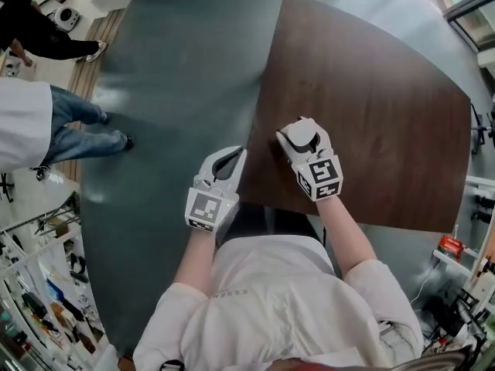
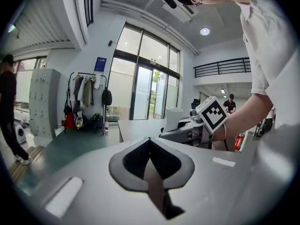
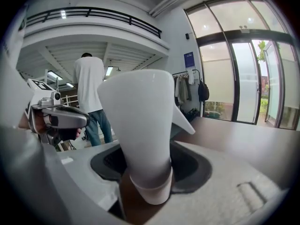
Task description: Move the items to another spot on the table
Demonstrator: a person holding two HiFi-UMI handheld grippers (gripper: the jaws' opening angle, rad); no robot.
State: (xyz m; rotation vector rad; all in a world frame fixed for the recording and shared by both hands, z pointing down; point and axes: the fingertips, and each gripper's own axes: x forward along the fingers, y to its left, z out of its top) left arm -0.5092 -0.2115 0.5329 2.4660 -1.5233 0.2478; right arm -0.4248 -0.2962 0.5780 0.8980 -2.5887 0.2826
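A white jug-like cup [image 1: 302, 136] with a pointed lip stands near the front left corner of the brown table [image 1: 371, 107]. My right gripper [image 1: 298, 128] is shut on it. In the right gripper view the cup [image 3: 136, 111] fills the space between the jaws, narrow base down against the brown top. I cannot tell whether the base touches the table. My left gripper [image 1: 238, 154] hangs just off the table's left edge beside the right one. Its jaws meet at the tips with nothing between them [image 2: 150, 139]. The left gripper view also shows the cup [image 2: 172, 118].
A person in a white coat and jeans [image 1: 69, 126] stands on the grey floor to the left, and another person in black [image 1: 39, 33] is at the far left corner. Shelves with tools line the right side [image 1: 472, 269].
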